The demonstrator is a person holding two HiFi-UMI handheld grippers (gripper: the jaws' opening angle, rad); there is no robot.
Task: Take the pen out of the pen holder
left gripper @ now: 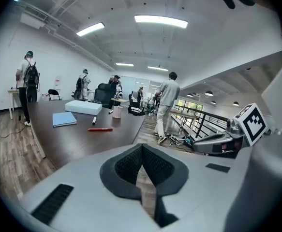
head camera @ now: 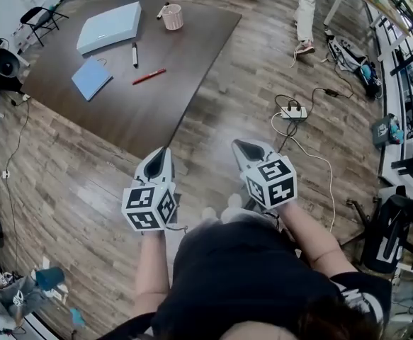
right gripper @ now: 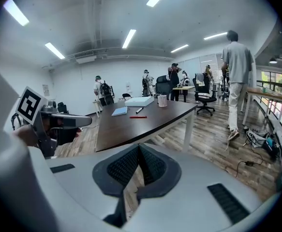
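Note:
The pink pen holder (head camera: 173, 17) stands at the far end of the dark table (head camera: 178, 98), with a dark pen leaning at its rim. It also shows small in the left gripper view (left gripper: 117, 111) and the right gripper view (right gripper: 162, 100). On the table lie a red pen (head camera: 149, 76) and a black marker (head camera: 134, 54). My left gripper (head camera: 166, 149) and right gripper (head camera: 239, 144) hover side by side over the floor, short of the table's near corner. Both are shut with nothing between the jaws, as seen at the left gripper (left gripper: 141, 146) and the right gripper (right gripper: 139, 148).
A blue notebook (head camera: 91, 77) and a light blue box (head camera: 110, 26) lie on the table. A power strip (head camera: 293, 111) with cables sits on the wood floor to the right. A person (head camera: 307, 13) stands beyond it. Bags and gear line the right railing.

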